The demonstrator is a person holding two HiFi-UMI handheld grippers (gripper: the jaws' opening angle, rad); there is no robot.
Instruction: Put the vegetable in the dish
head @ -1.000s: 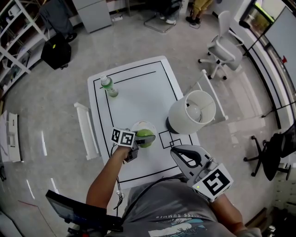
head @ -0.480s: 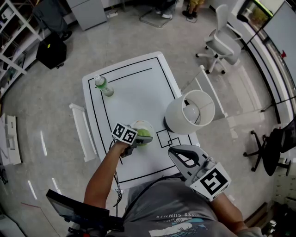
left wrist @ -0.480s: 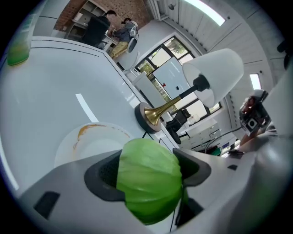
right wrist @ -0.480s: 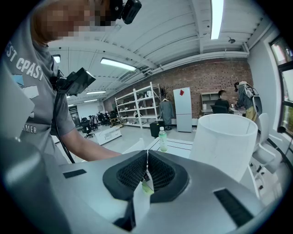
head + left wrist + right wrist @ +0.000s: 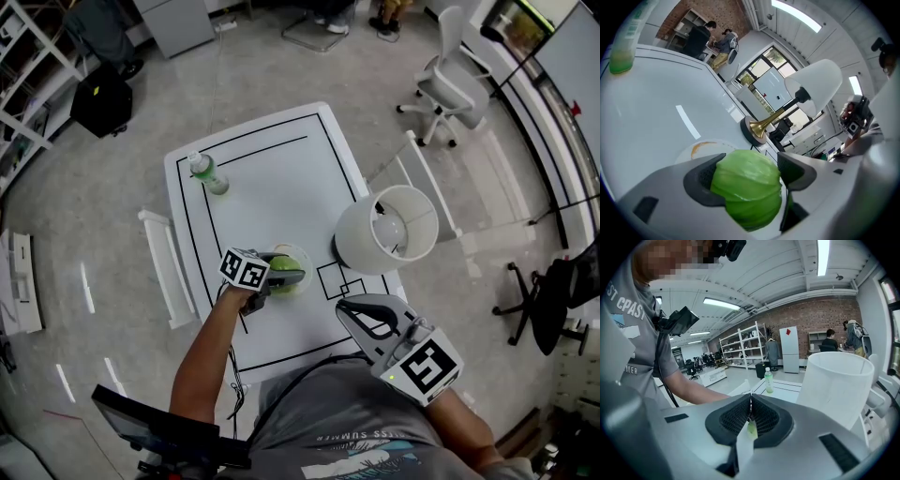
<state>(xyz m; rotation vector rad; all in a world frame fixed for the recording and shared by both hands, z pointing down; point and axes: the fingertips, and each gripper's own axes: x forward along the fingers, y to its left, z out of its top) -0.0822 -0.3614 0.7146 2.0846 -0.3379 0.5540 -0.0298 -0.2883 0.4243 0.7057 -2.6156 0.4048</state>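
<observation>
Left gripper point(image 5: 750, 169) is clamped on the green vegetable point(image 5: 746, 193), held low right over the dish point(image 5: 699, 147) but not yet released, right gripper point(image 5: 750, 414) has jaws together and empty, so only set-down and let-go seem left.

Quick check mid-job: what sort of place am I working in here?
Probably an open lab or workshop office: a brick wall and storage shelves at the back, a rolling office chair, and a white table marked with black lines.
</observation>
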